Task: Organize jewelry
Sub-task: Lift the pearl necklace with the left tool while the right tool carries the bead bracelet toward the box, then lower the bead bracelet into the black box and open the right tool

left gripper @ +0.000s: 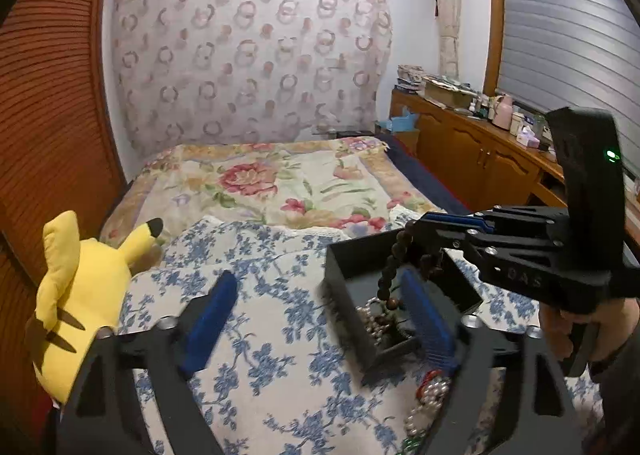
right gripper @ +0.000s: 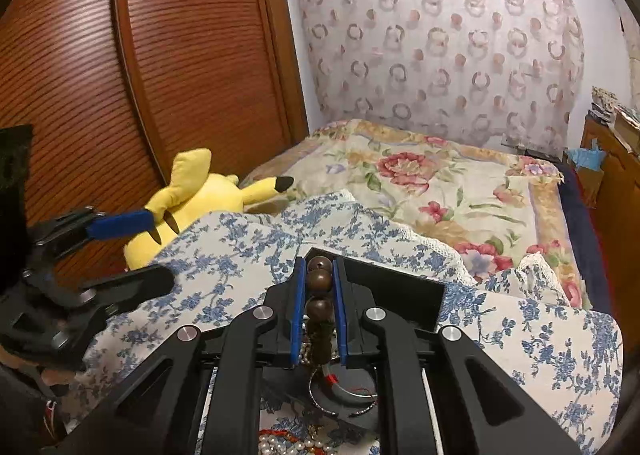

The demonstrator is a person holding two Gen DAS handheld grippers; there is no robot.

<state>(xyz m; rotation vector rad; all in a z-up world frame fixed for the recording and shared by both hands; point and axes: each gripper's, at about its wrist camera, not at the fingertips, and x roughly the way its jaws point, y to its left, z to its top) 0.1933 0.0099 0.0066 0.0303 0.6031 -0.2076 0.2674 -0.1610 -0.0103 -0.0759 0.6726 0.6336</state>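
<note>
A black open box (left gripper: 352, 255) sits on the blue-floral cloth. My right gripper (right gripper: 319, 275) is shut on a brown wooden bead bracelet (right gripper: 319, 279) and holds it over the box; in the left wrist view the bracelet (left gripper: 390, 271) hangs from the right gripper (left gripper: 416, 225) down into the box, where pearl beads (left gripper: 372, 321) lie. My left gripper (left gripper: 320, 319) is open and empty, its right finger (left gripper: 428, 327) by the box's near wall. More pearl and red jewelry (left gripper: 430, 395) lies on the cloth near the box, and also shows in the right wrist view (right gripper: 288, 443).
A yellow Pikachu plush (left gripper: 80, 295) lies at the left on the bed. A floral quilt (left gripper: 280, 183) covers the bed behind. A wooden wardrobe (right gripper: 140, 55) stands at the left; a cluttered wooden cabinet (left gripper: 480, 151) stands at the right.
</note>
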